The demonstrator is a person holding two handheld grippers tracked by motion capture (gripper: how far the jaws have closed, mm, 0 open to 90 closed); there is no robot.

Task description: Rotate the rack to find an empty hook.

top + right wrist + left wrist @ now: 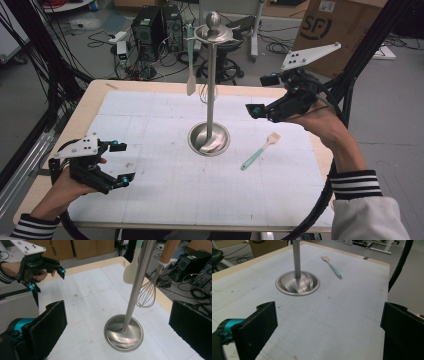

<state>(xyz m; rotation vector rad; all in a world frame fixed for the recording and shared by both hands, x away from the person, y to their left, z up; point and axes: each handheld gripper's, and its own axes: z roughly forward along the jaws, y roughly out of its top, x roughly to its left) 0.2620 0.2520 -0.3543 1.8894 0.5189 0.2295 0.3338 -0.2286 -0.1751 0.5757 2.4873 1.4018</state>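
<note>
White gridded table mat [165, 200]; tall steel utensil stand with round dished base [209, 139] at centre, cream spatula [190, 85] and wire whisk [147, 293] hanging off it; teal-handled silicone brush [259, 151] lies flat at 3 o'clock from base, untouched; right gripper [260, 95] at 2 o'clock, jaws wide apart, empty; left gripper [120, 163] at 8 o'clock, jaws apart, empty.

Cardboard box [336, 25] and computer towers [157, 27] stand behind the table [95, 100]
</note>
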